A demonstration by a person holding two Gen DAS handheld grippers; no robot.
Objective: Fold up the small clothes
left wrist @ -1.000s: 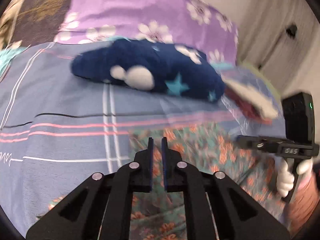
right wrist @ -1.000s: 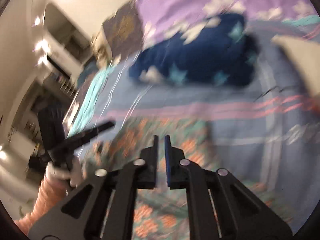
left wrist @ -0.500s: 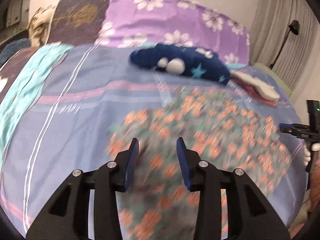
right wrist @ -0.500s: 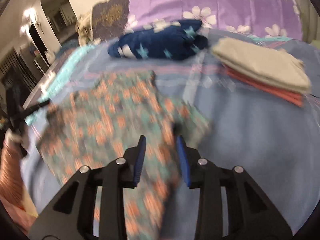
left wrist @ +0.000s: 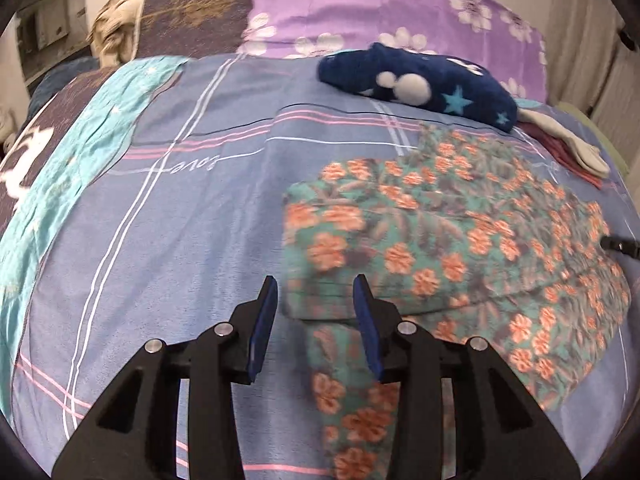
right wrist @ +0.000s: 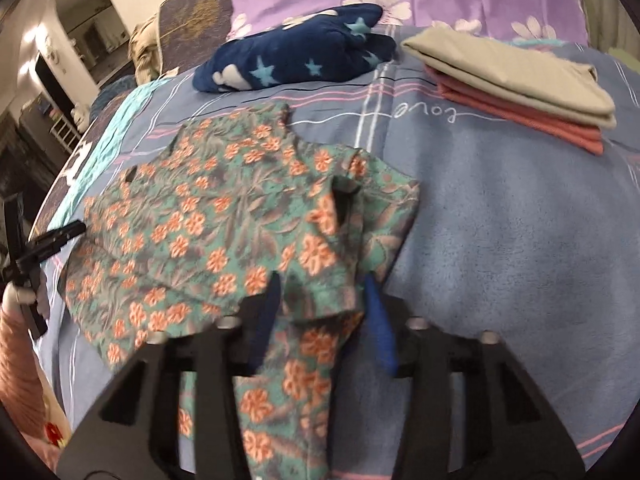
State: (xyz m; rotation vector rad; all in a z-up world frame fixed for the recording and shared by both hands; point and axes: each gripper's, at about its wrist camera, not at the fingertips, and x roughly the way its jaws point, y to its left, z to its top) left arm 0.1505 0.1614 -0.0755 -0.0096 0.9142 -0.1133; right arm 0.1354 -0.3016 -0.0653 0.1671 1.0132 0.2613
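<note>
The left gripper (left wrist: 316,312) stands wide apart and holds nothing, poised over the near left edge of the floral garment (left wrist: 440,240), with a strip of that cloth running down between its fingers. The right gripper (right wrist: 324,312) is likewise spread and empty; a folded-over flap of the floral garment lies between its blue pads (right wrist: 378,332), though whether they touch the cloth cannot be told through the blur.

The garment lies spread on the bed (right wrist: 500,220), mostly flat, probably laid out so its outline is plain before any fold. One sleeve or side is doubled over on its right side, which suggests the folding has only begun. Both grippers sit at the garment's near edge, a sensible place to pinch corners and carry them over.

Beyond the garment's far edge rests a dark blue starred bundle (right wrist: 296,64). Past its right side sits a stack of folded clothes (right wrist: 520,92), tan over red, apparently finished pieces kept clear of the working space.
</note>
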